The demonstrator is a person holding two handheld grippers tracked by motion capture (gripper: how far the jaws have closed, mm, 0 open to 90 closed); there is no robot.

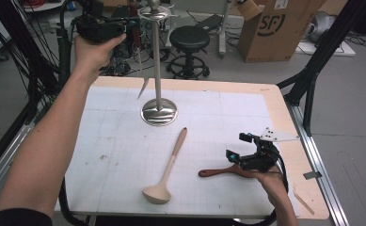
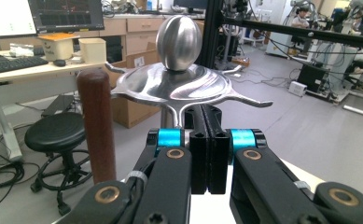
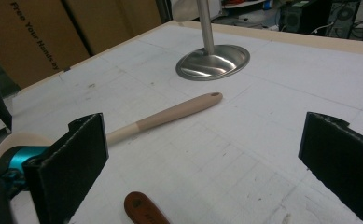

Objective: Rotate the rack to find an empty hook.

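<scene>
Nearest the person, R gripper (image 1: 237, 147) sits low over the surface (image 1: 227, 117), jaws wide apart w/ nothing between the pads. The dark wooden-handled utensil (image 1: 220, 172) lies flat just below it; in the right gripper view its handle end (image 3: 144, 210) sits between the jaws but closer to one side. Risk: closing from here could catch the handle off-centre, so it may pivot or skid on the surface instead of lifting. There's a small stamp on that handle end, too small to read.

Next out, the beige ladle (image 1: 169, 169) lies diagonally, bowl toward the person, apart from both grippers. A sweep of the R arm could knock it.

Further, the steel utensil stand (image 1: 158, 70) is upright on its round base (image 3: 212, 60). L gripper (image 1: 126, 26) is up at the hooked top plate (image 2: 170, 86), jaws pressed together, prob. on nothing. A brown-handled tool (image 2: 97, 126) hangs just beside them, not gripped. Risk: a nudge from L could swing that tool off its hook, or tip the tall, top-heavy stand.

Farthest: a cardboard box (image 1: 274, 26) marked "SF"; the right gripper view shows a carton (image 3: 39, 42) reading "Free Your Hands by".
</scene>
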